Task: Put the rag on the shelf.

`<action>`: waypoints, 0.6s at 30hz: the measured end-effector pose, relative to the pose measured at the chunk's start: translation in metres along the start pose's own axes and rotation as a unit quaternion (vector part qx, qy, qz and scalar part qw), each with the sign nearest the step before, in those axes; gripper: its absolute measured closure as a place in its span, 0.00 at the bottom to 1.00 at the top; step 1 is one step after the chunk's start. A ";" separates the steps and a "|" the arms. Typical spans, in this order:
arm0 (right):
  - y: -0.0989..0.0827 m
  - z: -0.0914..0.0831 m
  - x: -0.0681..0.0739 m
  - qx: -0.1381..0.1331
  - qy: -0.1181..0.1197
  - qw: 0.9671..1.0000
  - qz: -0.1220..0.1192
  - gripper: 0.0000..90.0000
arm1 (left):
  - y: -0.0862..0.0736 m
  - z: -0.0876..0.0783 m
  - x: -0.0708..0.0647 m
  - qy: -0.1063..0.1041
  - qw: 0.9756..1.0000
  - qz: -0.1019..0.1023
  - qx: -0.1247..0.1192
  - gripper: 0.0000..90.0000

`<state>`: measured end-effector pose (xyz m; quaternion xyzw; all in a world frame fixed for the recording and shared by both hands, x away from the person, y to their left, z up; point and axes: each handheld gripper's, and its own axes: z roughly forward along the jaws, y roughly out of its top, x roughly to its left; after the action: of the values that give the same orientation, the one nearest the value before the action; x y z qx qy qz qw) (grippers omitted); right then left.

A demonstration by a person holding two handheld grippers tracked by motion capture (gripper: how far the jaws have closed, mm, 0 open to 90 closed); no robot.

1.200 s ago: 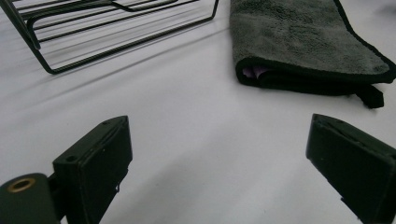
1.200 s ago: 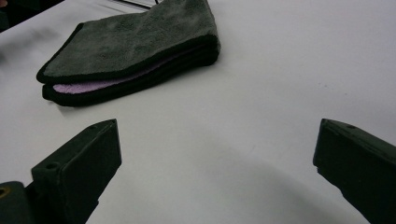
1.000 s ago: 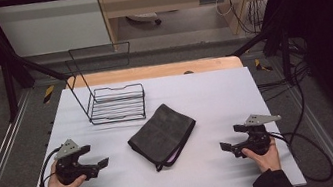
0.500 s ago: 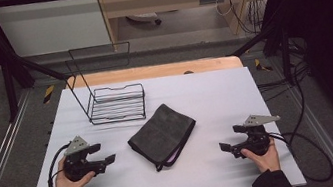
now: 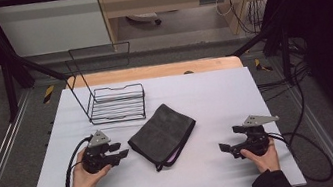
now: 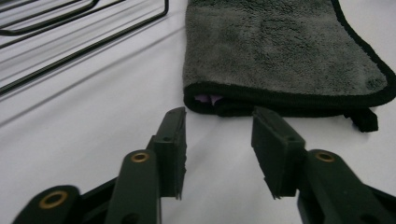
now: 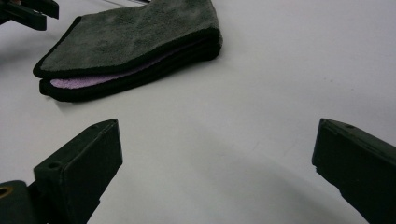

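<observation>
High view: we see the white table (image 5: 215, 96) w/ a folded grey cloth (image 5: 162, 133) near its middle and a black wire rack (image 5: 116, 103) just behind it, to the left. Left hand-held gripper (image 5: 122, 150) sits just left of the cloth, tips aimed at its near-left edge, not touching as far as we can tell. Right hand-held gripper (image 5: 225, 149) rests well apart from the cloth on the right, tips pointing left toward it. Jaw gaps are too small to judge here.

Left gripper view: left hand-held gripper (image 6: 219, 140) has its jaws part-way in; they've just been closing, w/ nothing between them, only bare table. The cloth (image 6: 275, 51) lies just ahead of the tips, black-bound edge facing us, a bit of lilac lining peeking at the fold. Rack wires (image 6: 84, 32) run across top left.

Right gripper view: right hand-held gripper (image 7: 217, 154) stands wide open, empty, over bare table. The cloth (image 7: 130, 42) shows side-on here, so the stacked layers and lilac inner face read clearly, which the high view barely gives. The other gripper's tips show at top left.
</observation>
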<state>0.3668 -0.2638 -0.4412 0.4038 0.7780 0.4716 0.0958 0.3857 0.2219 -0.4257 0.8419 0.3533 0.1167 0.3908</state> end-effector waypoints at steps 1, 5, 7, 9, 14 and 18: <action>0.000 0.000 0.000 0.000 0.000 1.000 0.000 0.03 | 0.001 0.002 0.000 -0.001 1.000 0.000 0.001 0.64; 0.000 0.000 0.000 0.001 0.001 1.000 0.000 0.03 | 0.002 0.012 -0.001 -0.005 1.000 -0.004 0.005 0.73; 0.000 0.000 0.000 -0.001 0.001 1.000 0.000 0.03 | 0.003 0.016 -0.002 -0.005 1.000 0.001 0.007 0.75; 0.000 0.000 0.000 -0.001 0.001 1.000 0.000 0.03 | 0.003 0.020 -0.002 -0.006 1.000 0.004 0.010 0.77; 0.000 0.000 0.000 0.001 0.002 1.000 0.000 0.03 | 0.004 0.030 -0.002 -0.008 1.000 -0.004 0.007 0.81; 0.000 0.000 0.000 -0.001 0.002 1.000 0.000 0.03 | 0.004 0.034 -0.001 -0.011 1.000 -0.008 0.006 0.87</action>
<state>0.3670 -0.2637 -0.4412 0.4028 0.7779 0.4729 0.0945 0.4030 0.2005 -0.4453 0.8426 0.3563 0.1025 0.3907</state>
